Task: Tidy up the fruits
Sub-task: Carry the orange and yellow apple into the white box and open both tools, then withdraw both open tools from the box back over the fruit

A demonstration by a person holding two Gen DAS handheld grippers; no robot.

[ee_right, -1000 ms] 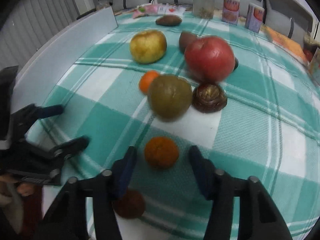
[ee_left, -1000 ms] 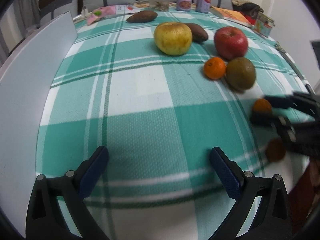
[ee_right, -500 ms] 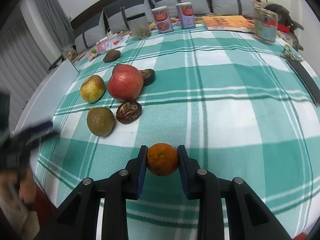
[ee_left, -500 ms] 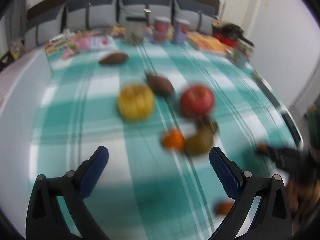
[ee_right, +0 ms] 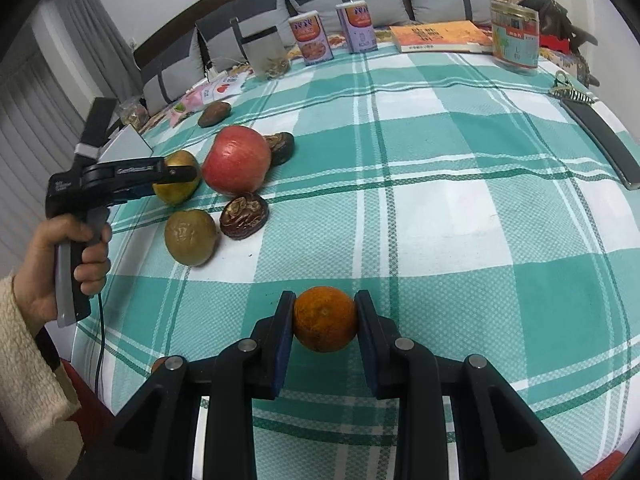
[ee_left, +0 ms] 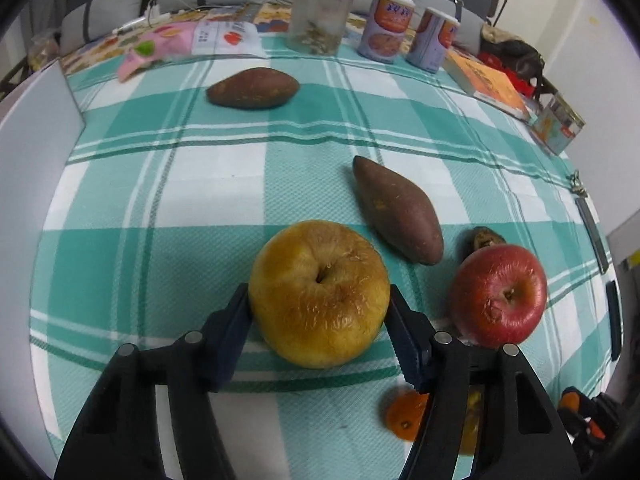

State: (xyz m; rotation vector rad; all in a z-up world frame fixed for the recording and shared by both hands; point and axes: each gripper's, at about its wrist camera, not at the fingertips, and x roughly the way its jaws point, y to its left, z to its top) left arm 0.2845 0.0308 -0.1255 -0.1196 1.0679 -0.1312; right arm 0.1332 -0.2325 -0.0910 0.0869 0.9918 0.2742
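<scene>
While the yellow apple (ee_left: 319,299) sits on the green and white checked cloth (ee_left: 160,184), the left gripper (ee_left: 318,320) has its two blue pads pressed on both sides of it. Just to its right is the red apple (ee_left: 499,295), and a long sweet potato (ee_left: 398,210) lies just behind them. Another sweet potato (ee_left: 253,89) lies far back. The right gripper (ee_right: 325,320) is squeezed tight on a small orange (ee_right: 325,319), near the front of the cloth. To its left lie a green-brown fruit (ee_right: 191,237) and a dark wrinkled fruit (ee_right: 244,215), close together. Cans (ee_right: 311,41) and a book (ee_right: 440,36) stand at the far edge.
</scene>
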